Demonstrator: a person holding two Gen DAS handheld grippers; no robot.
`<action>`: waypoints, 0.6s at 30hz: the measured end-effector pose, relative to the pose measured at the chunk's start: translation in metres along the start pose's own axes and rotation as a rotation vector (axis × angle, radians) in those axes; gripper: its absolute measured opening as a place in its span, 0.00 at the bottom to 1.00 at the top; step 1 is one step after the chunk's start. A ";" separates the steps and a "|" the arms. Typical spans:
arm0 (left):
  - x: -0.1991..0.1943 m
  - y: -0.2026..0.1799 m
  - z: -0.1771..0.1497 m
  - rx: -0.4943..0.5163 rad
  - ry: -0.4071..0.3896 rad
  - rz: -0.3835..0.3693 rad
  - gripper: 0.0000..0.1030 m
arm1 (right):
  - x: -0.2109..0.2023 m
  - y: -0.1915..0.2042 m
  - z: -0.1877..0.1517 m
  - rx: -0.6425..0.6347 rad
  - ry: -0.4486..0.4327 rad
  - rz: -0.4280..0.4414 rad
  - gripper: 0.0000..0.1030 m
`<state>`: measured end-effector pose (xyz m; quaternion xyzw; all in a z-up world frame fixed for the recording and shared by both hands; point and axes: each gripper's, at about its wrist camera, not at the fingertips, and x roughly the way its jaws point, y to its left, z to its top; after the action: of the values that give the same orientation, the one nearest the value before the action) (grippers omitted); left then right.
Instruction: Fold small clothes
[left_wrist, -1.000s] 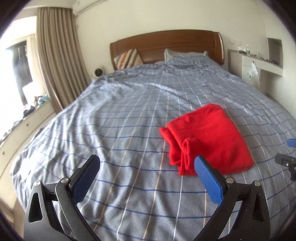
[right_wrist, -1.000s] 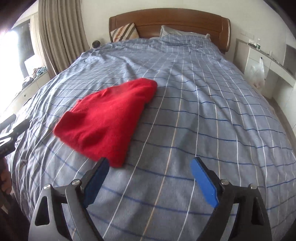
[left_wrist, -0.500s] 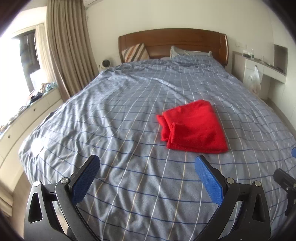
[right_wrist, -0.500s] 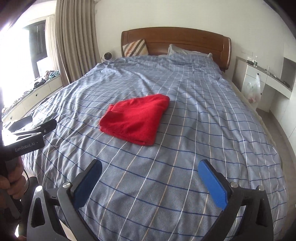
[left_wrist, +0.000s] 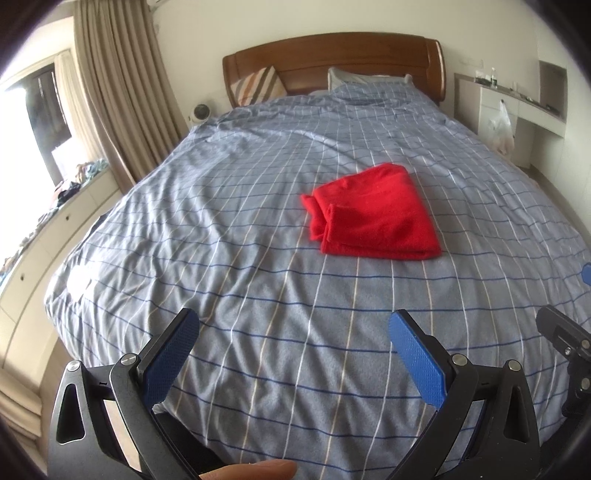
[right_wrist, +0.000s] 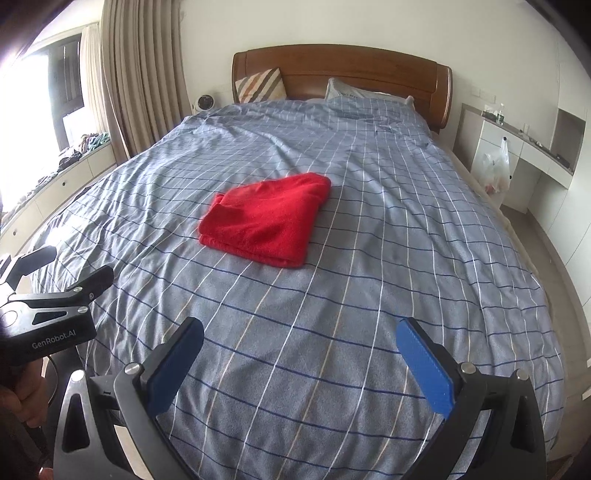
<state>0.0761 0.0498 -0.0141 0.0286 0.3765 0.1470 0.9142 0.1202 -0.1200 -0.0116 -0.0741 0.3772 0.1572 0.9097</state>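
Right wrist view: a red folded garment (right_wrist: 266, 217) lies flat on the blue checked duvet (right_wrist: 369, 295) near the middle of the bed, its layered edge facing the foot.
Left wrist view: the same red garment (left_wrist: 373, 218) shows a tucked roll of cloth along its left side, the stacked fold edge toward the camera.
Right hand-held gripper (right_wrist: 299, 363): jaws spread wide with only duvet between them, well apart from the garment; they have just been opening.
Left hand-held gripper (left_wrist: 291, 354): jaws likewise wide and empty, over the foot of the bed, clear of the cloth.
Step in hand: the fold looks finished and both tools appear to stand off from it, as a judgement.
Doing it well: if more tidying is wanted, the bulging left roll is the part to press flat, pinching only the top layers so the stack does not slide on the soft duvet.
Surroundings: wooden headboard (right_wrist: 354, 70), striped cushion (right_wrist: 260, 85) and curtains (right_wrist: 136, 74) beyond.
Hidden or unclear: what kind of garment it is cannot be told; its underside and inner layers are out of sight; a fingertip (left_wrist: 251, 470) is cut off at the frame's bottom.
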 end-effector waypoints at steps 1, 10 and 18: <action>-0.001 -0.001 -0.001 0.004 0.005 -0.005 1.00 | -0.002 0.002 -0.001 -0.006 0.001 0.000 0.99; -0.028 0.001 -0.020 0.044 -0.010 -0.113 1.00 | -0.033 0.008 -0.024 0.006 -0.005 -0.004 0.99; -0.049 -0.010 -0.035 0.116 -0.020 -0.124 1.00 | -0.061 0.003 -0.043 0.009 0.013 -0.039 0.99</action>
<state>0.0210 0.0235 -0.0076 0.0596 0.3762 0.0677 0.9221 0.0498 -0.1417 0.0017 -0.0784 0.3825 0.1373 0.9103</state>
